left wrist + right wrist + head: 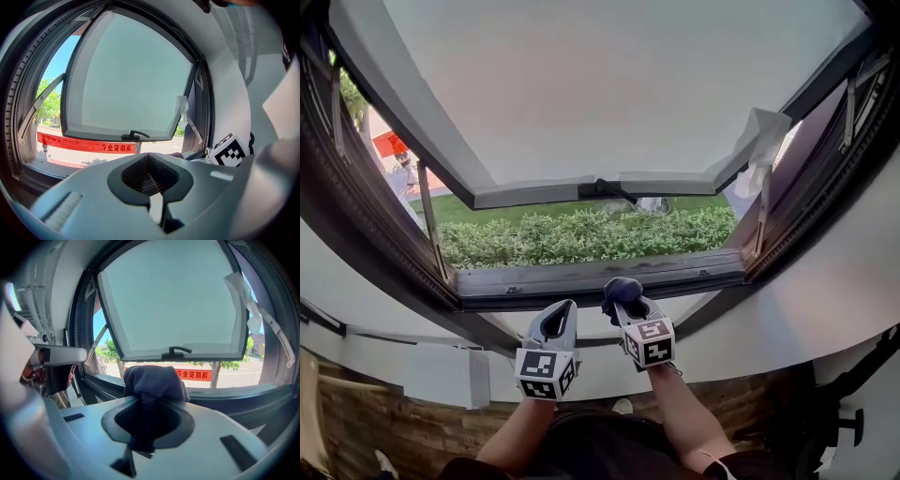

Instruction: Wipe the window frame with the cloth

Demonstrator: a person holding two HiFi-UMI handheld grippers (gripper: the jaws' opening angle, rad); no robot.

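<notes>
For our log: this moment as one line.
right hand-held gripper: shut on cloth | left hand-held gripper: shut, empty | window: open

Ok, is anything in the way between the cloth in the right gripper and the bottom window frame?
Nothing visible does. The right gripper is shut on the cloth, and the lower window frame lies just ahead with no object between them.

Bright daylight, fisheye edges, dark vignetted corners
</notes>
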